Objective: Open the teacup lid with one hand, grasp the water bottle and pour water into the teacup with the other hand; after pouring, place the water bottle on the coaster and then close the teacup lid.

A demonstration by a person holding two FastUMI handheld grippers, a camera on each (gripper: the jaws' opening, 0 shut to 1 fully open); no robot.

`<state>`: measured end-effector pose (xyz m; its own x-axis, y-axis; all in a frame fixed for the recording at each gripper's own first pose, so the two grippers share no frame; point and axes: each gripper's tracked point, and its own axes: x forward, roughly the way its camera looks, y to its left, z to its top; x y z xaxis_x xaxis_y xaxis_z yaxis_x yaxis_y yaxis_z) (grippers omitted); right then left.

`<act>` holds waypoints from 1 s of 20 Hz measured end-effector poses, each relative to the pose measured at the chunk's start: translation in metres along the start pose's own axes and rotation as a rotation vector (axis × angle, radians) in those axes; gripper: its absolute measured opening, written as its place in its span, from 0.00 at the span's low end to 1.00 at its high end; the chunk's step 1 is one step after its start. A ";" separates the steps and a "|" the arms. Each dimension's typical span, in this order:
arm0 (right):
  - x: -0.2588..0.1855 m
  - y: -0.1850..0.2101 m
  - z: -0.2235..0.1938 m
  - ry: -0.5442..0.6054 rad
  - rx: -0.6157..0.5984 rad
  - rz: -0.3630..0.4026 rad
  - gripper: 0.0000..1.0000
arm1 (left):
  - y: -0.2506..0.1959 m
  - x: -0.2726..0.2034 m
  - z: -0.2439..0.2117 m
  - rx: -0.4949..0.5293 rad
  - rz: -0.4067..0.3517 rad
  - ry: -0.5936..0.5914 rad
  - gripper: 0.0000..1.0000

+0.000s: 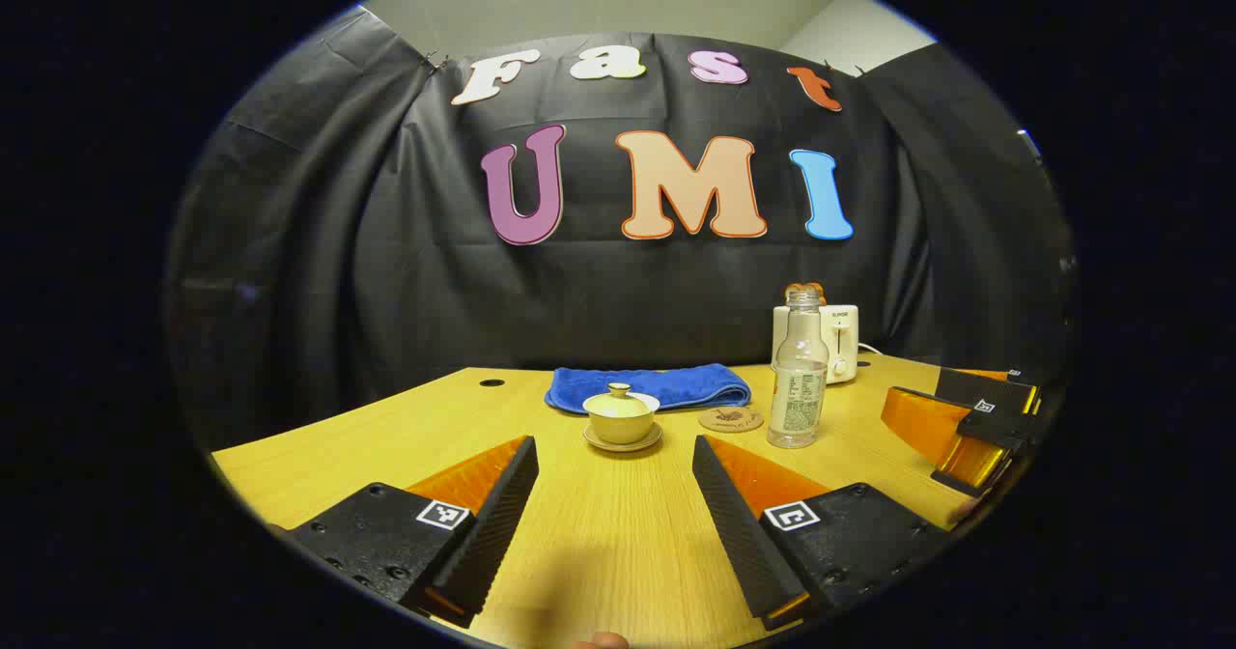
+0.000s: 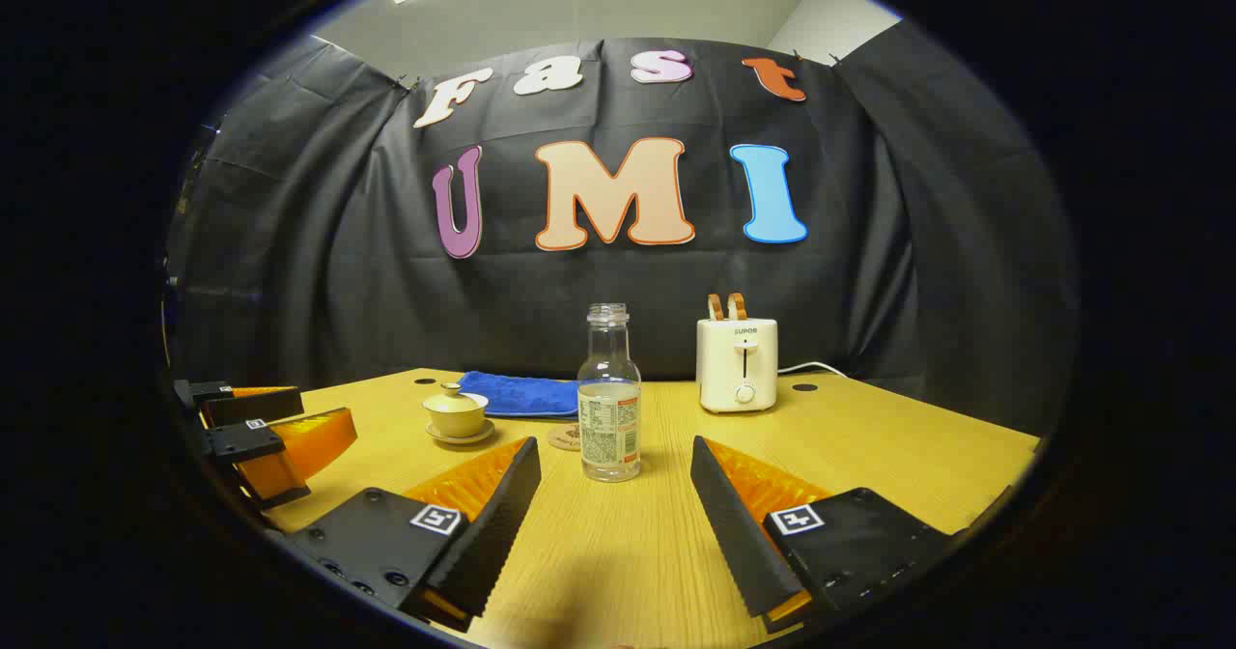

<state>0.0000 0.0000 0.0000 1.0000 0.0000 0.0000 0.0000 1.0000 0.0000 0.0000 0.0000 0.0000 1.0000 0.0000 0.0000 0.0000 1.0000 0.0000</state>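
Note:
A cream lidded teacup [image 1: 621,417] rests on its saucer at mid-table, lid on, straight ahead of my open left gripper [image 1: 615,459], which holds nothing. A clear uncapped water bottle [image 1: 799,370] stands upright to the cup's right, with a round cork coaster [image 1: 731,419] between them. In the right gripper view the water bottle [image 2: 609,397] stands just ahead of my open right gripper [image 2: 614,458]. There the teacup [image 2: 456,412] sits further left and the coaster [image 2: 564,436] peeks out behind the bottle. The left gripper [image 2: 253,439] shows at the left edge, the right gripper [image 1: 975,417] at the left gripper view's right edge.
A folded blue towel [image 1: 649,385] lies behind the teacup. A white toaster [image 2: 738,363] with its cord stands at the back of the yellow wooden table [image 1: 608,523]. Black cloth walls close the booth behind.

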 end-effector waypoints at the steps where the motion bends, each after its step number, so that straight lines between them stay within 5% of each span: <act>1: 0.000 0.000 0.000 0.000 0.000 0.000 0.98 | 0.000 0.000 -0.001 0.000 0.000 -0.001 0.95; 20: -0.001 0.000 -0.001 -0.001 -0.001 0.012 0.98 | -0.002 0.000 0.000 0.000 -0.014 0.000 0.95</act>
<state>-0.0008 -0.0005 -0.0009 0.9999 0.0120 0.0006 -0.0120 0.9999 -0.0007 -0.0002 -0.0022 0.0001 0.9999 -0.0135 -0.0004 0.0135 0.9999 0.0001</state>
